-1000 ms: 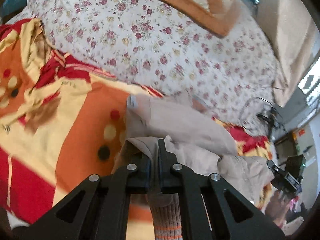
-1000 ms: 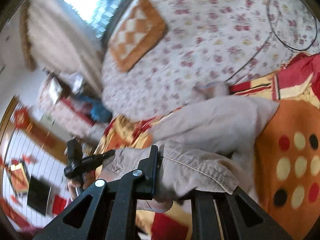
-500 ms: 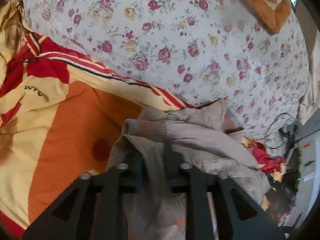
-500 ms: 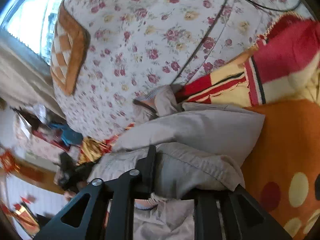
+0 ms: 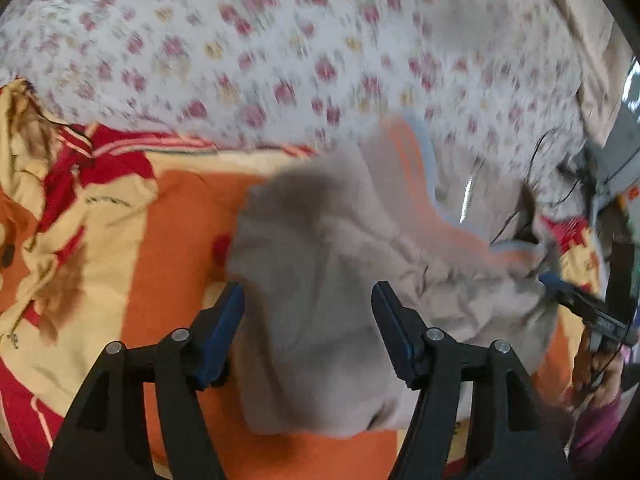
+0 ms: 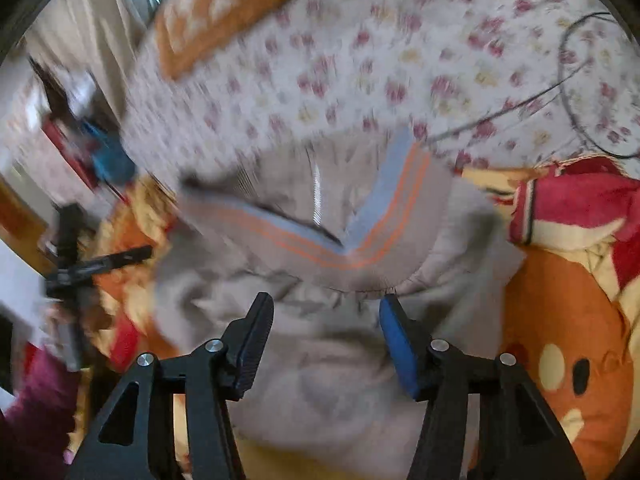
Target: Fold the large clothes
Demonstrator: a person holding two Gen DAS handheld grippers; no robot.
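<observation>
The grey-beige jacket, a soft cotton-like garment with a ribbed knit collar striped in orange and pale blue and a short metal zip at the neck, lay bundled in folded layers on the orange, red and cream patterned blanket spread over the bed. Behind it stretched the white bedsheet printed with small red flowers, with an orange checked cushion at its far end and a thin dark cable trailing across it.

The left claw stood released, its jaws having just been opening; cloth lay between the blue pads without being pinched. The right claw was likewise released, jaws just opened, hanging above the wrinkled body of the garment just below the collar seam.

The step in hand looked like letting go after laying one fold over. The bundle seemed thick and rumpled rather than flat, so the next move probably called for smoothing the top layer, or for finding a clean edge on each side and pinching both together for a further fold. The fabric looked limp and heavy enough to slump, and the knit collar would likely spring back unless pressed down.
</observation>
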